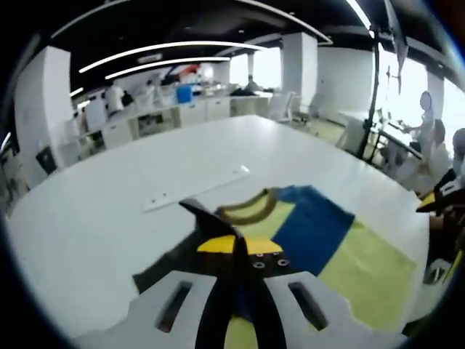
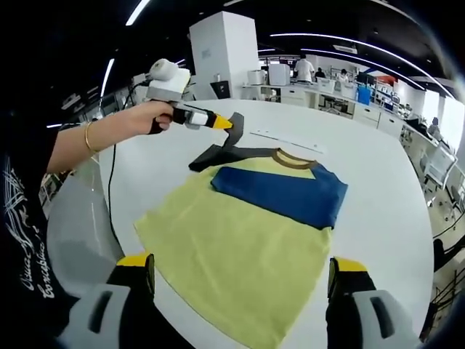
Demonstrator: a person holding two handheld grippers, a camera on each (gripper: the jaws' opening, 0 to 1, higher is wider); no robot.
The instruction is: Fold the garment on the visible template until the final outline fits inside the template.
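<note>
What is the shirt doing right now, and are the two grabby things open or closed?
T-shirt: flat on the white table, one blue sleeve folded across its chest.
Dark sleeve: lifted up, pinched.
Left gripper: shut on the dark sleeve.
Right gripper: open, holding nothing, over the shirt's hem.
White strip: lying flat beyond the collar.

The left hand-held gripper (image 2: pixel 234 122) has a white rounded head, a black body and yellow-tipped black jaws, with a black cable trailing beneath it. The hand (image 2: pixel 142 116) behind it wears a gold bangle (image 2: pixel 89 137). A black sleeve (image 2: pixel 25 240) carries white print, perhaps lettering. The right hand-held gripper (image 2: pixel 242 279) has pale grey, yellow-capped jaws.
</note>
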